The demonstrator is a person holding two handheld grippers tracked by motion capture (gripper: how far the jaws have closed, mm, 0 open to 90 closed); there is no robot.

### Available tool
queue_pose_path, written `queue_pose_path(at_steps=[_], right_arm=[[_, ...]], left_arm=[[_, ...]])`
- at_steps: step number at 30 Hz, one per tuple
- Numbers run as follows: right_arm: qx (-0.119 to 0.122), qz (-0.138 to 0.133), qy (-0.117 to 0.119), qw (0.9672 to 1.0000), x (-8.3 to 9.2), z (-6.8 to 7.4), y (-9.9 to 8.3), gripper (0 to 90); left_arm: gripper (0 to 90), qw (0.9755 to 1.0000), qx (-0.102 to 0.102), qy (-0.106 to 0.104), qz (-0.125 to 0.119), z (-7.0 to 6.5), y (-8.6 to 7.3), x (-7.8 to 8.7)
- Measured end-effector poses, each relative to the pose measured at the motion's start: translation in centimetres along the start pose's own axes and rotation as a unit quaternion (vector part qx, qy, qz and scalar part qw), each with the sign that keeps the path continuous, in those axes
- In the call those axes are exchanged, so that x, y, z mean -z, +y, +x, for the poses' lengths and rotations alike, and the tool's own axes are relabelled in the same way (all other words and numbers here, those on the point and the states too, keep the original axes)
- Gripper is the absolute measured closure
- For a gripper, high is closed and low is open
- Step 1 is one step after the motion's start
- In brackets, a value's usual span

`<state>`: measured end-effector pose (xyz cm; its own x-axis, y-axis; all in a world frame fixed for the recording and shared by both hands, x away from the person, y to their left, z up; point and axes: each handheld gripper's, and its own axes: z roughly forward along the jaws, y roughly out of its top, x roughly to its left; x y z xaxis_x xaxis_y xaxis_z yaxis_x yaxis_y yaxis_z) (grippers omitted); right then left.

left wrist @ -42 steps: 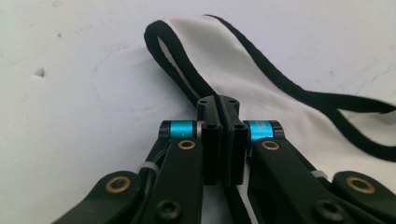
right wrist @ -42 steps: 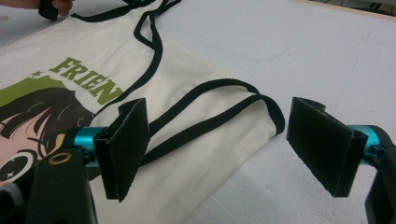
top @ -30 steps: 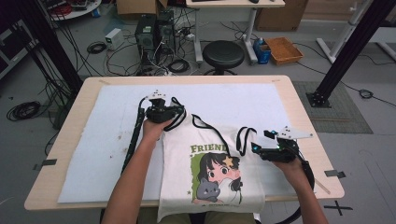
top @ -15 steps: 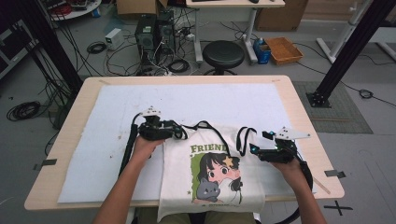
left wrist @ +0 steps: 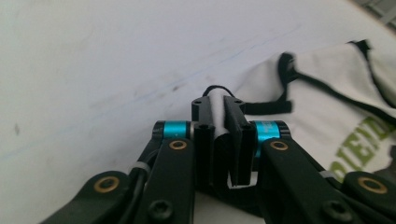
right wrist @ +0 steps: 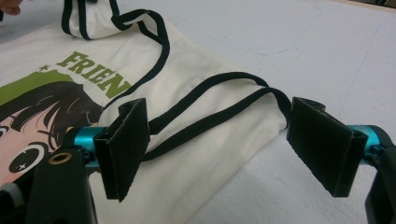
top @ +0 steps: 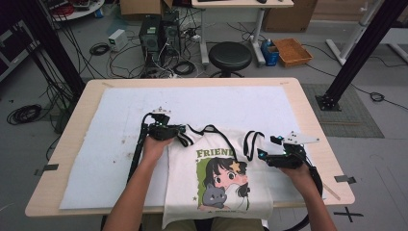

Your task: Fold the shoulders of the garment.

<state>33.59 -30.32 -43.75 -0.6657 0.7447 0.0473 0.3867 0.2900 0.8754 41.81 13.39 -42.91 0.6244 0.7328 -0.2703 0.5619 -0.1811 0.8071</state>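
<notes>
High cam overhead, far; gripper cams close; share shirt [top: 219, 178].

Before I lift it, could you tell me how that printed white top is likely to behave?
Probably floppy: the top lies flat with its hem draped over the table's edge. Likely light, since the left gripper pinches just a thin fold. Its black straps would dangle.
</notes>
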Motion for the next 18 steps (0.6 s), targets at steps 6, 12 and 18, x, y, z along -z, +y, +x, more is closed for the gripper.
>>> queue_pose_path(at_steps=[6, 12, 18], right_arm=[[0.003, 0.003, 0.004, 1.0000, -0.1, 0.3, 0.1, 21.1], [0.005, 0.005, 0.007, 0.9999, 0.2, 0.6, 0.1, 21.0], [0.030, -0.005, 0.040, 0.9987, 0.5, 2.1, 1.1, 30.1]], left_arm=[[76.2, 0.9890, -0.083, -0.122, -0.014, -3.1, -0.2, 1.2], [41.7, 0.9860, -0.089, -0.141, -0.007, -6.1, -1.9, 2.1], [39.5, 0.9868, -0.142, -0.073, 0.031, -7.4, -4.2, 2.1]])
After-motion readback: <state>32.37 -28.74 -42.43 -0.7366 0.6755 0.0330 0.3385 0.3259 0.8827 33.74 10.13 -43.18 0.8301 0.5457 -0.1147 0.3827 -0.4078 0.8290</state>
